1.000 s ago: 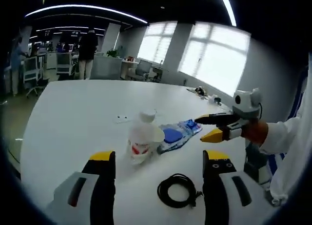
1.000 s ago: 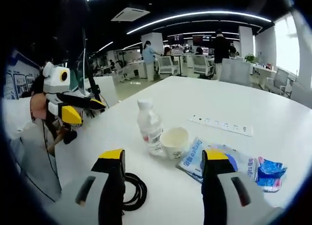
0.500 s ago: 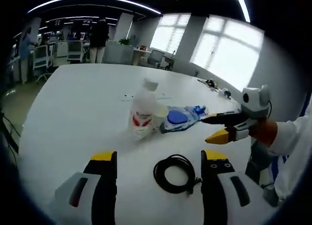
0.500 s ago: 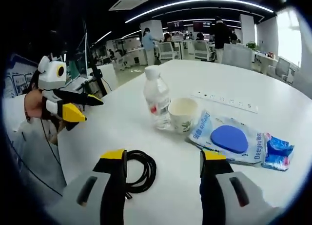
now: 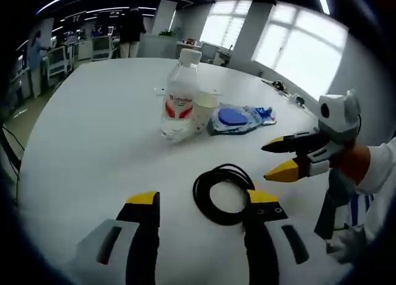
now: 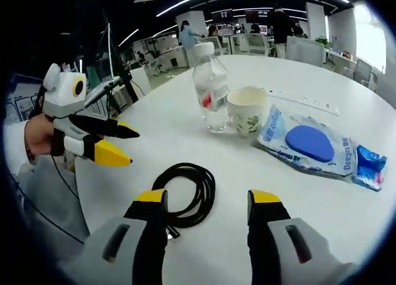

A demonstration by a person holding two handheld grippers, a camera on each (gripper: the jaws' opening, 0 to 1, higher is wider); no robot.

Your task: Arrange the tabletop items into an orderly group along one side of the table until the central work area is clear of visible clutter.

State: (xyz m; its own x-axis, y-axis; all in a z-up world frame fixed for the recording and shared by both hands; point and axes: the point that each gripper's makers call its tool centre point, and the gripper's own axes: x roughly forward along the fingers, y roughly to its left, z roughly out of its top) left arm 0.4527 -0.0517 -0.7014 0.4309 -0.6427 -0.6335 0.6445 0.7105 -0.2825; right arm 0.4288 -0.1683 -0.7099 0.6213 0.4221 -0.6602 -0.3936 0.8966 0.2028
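A coiled black cable [image 5: 223,193] lies on the white table [image 5: 86,130], just ahead of my left gripper [image 5: 203,198], which is open and holds nothing. Further off stand a clear water bottle [image 5: 180,99] with a red label and a paper cup [image 5: 206,106], with a blue-disc packet [image 5: 238,118] beside them. My right gripper [image 5: 268,161] reaches in from the right, open. In the right gripper view, my right gripper [image 6: 206,196] is open just behind the cable [image 6: 185,195]. My left gripper [image 6: 130,148] sits open at the left. The bottle [image 6: 210,87], cup [image 6: 246,110] and packet [image 6: 306,146] lie beyond.
A small blue wrapper [image 6: 370,167] lies right of the packet, and a white power strip [image 6: 303,101] runs behind the cup. The table's near edge is by the person's sleeve [image 5: 377,174]. Desks, chairs and people stand far behind.
Both grippers have dropped lower and come closer to the cable coil, which now lies just ahead of each pair of jaws. The items on the table have not moved.
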